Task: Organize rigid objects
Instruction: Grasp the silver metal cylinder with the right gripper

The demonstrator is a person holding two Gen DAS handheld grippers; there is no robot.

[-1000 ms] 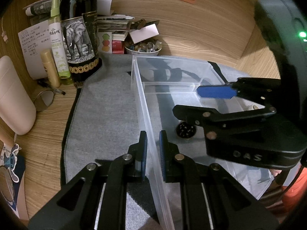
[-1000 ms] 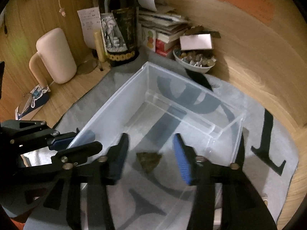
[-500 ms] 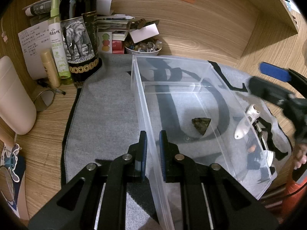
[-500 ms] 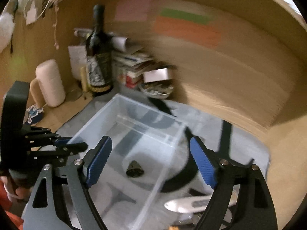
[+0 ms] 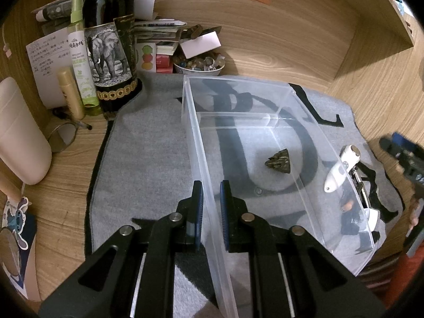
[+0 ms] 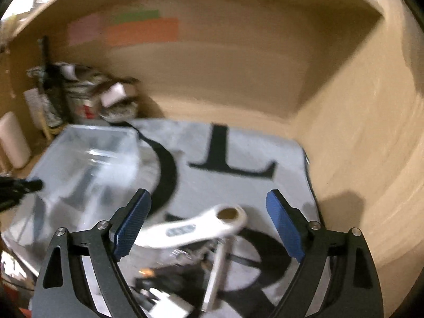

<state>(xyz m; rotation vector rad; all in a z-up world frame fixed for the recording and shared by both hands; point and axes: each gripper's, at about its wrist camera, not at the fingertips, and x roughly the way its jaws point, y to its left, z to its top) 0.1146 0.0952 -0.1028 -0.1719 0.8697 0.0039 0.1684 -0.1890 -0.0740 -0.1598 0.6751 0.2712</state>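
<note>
A clear plastic bin (image 5: 304,106) stands on a grey mat, and it also shows blurred in the right wrist view (image 6: 87,153). A small dark bronze pyramid-shaped piece (image 5: 279,162) lies on its floor. My left gripper (image 5: 211,206) is shut on the bin's left wall. My right gripper (image 6: 209,225) is open and empty, above a white handled tool (image 6: 196,228) that lies right of the bin, also seen in the left wrist view (image 5: 340,168). A metal bar (image 6: 216,273) and dark small items (image 6: 169,278) lie under and beside it.
A dark wine bottle (image 5: 111,53), a green spray bottle (image 5: 79,53), a gold tube (image 5: 70,92), books, papers and a bowl of trinkets (image 5: 198,63) crowd the back left. A cream-coloured jug (image 5: 18,132) stands at left. Wooden walls close in behind and at right.
My right gripper left the bin, opened wider and swung right to hover over the white tool. The pyramid piece stays on the bin floor. My left gripper has not moved.
</note>
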